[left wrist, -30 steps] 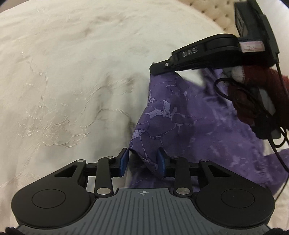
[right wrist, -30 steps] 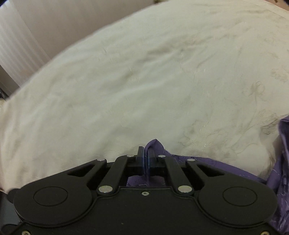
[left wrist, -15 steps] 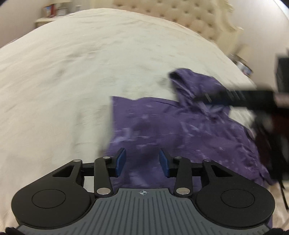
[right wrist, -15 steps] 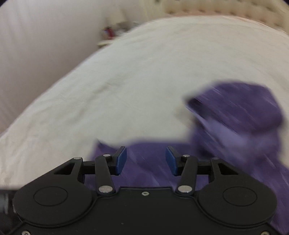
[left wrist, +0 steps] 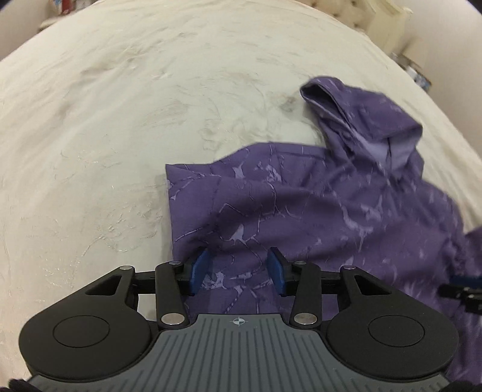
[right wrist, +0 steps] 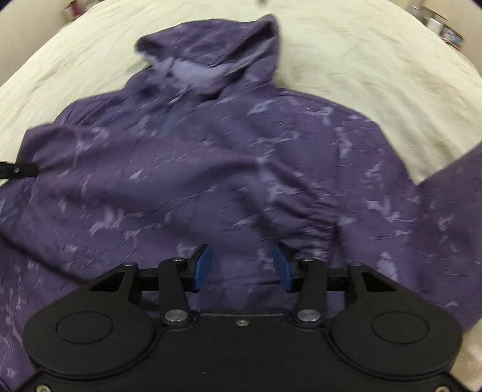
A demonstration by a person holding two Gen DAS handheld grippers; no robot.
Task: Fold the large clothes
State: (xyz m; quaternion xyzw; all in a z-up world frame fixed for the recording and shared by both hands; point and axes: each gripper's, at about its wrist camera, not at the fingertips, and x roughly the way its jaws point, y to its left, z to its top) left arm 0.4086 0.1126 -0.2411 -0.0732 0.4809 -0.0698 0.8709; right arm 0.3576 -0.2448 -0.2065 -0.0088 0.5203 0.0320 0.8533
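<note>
A purple hoodie with a pale marbled print (left wrist: 316,211) lies spread on a cream bedspread (left wrist: 120,120), hood (left wrist: 361,120) toward the headboard. My left gripper (left wrist: 238,268) is open and empty, hovering over the hoodie's left edge. In the right wrist view the hoodie (right wrist: 211,169) fills the frame, hood (right wrist: 217,54) at the top. My right gripper (right wrist: 242,267) is open and empty above the middle of the body. The right gripper's tip (left wrist: 458,286) shows at the left view's right edge.
The cream bedspread (right wrist: 361,45) reaches out on all sides of the hoodie. A tufted headboard (left wrist: 355,12) and small items on a bedside stand (left wrist: 415,69) lie at the far end. A sleeve (right wrist: 452,196) runs off to the right.
Both grippers let go of the fabric and drew back. The right one was shut on an edge a second ago. The hoodie now lies flat on the bed.
</note>
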